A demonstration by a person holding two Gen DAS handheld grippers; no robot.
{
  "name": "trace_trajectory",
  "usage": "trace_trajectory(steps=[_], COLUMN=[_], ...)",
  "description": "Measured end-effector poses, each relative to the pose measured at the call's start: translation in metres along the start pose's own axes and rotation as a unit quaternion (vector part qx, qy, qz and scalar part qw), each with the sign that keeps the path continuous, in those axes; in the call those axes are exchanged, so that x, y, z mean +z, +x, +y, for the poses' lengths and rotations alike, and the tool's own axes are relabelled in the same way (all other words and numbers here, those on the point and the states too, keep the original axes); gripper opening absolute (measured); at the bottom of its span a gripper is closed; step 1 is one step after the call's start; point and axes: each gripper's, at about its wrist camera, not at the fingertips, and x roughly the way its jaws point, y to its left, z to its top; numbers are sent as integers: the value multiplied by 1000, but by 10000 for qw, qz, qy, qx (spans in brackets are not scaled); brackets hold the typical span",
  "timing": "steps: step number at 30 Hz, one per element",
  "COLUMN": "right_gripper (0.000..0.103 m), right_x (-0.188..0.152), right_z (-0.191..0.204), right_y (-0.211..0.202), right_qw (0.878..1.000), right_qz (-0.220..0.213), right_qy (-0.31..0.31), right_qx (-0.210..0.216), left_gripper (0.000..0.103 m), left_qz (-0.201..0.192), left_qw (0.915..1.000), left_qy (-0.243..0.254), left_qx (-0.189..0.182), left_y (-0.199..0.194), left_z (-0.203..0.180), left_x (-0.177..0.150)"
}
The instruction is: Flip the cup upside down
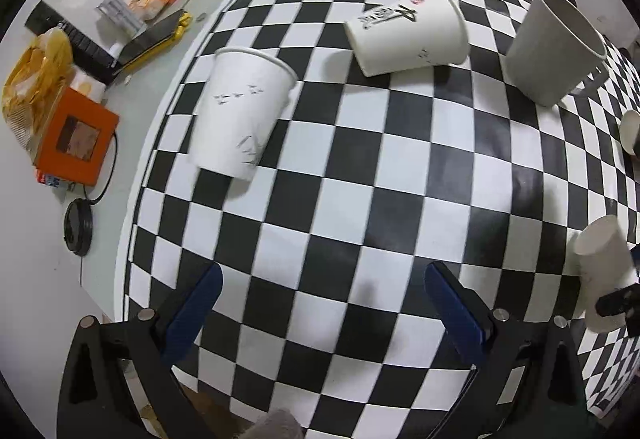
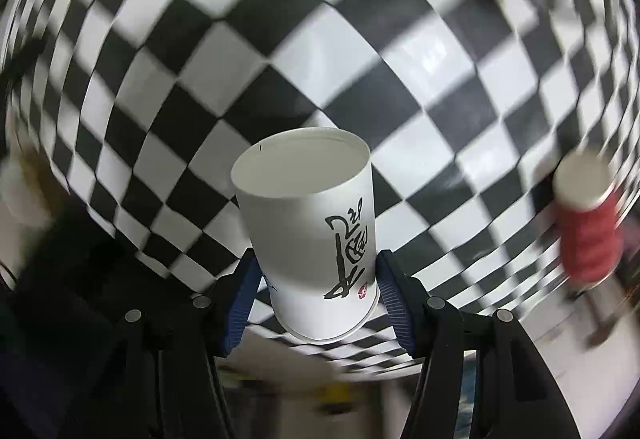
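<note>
In the right wrist view, my right gripper (image 2: 318, 275) is shut on a white paper cup (image 2: 310, 235) with black calligraphy, held above the checkered cloth (image 2: 280, 39) with its closed base pointing away from the camera. The same held cup shows at the right edge of the left wrist view (image 1: 604, 271). My left gripper (image 1: 322, 283) is open and empty over the cloth (image 1: 360, 199). Ahead of it stand an upright white cup with bird drawings (image 1: 244, 111), a white calligraphy cup lying on its side (image 1: 408, 33), and a grey mug (image 1: 556, 47).
A red and white cup (image 2: 586, 219) stands blurred at the right in the right wrist view. Left of the cloth lie an orange box (image 1: 76, 137), a yellow bag (image 1: 36, 79), a black round lid with cable (image 1: 78, 227) and other clutter. Another cup (image 1: 632, 131) sits at the right edge.
</note>
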Motion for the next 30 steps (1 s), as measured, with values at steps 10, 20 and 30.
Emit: trace_trajectory(steps=[10, 20, 30], right_gripper=[79, 79, 54], right_x=[3, 20, -17], right_z=[-56, -13, -19], right_y=[11, -27, -60], right_qw=[9884, 9892, 9491], right_qz=[130, -840, -2413], right_qy=[1074, 779, 1603], right_qx=[1068, 918, 1235], left_gripper=[103, 103, 103], left_qz=[176, 395, 330], left_qw=[9994, 9975, 9977], left_qy=[171, 395, 270], left_qx=[-238, -428, -531], left_y=[-2, 3, -10], left_z=[-29, -42, -36], left_x=[-4, -7, -5])
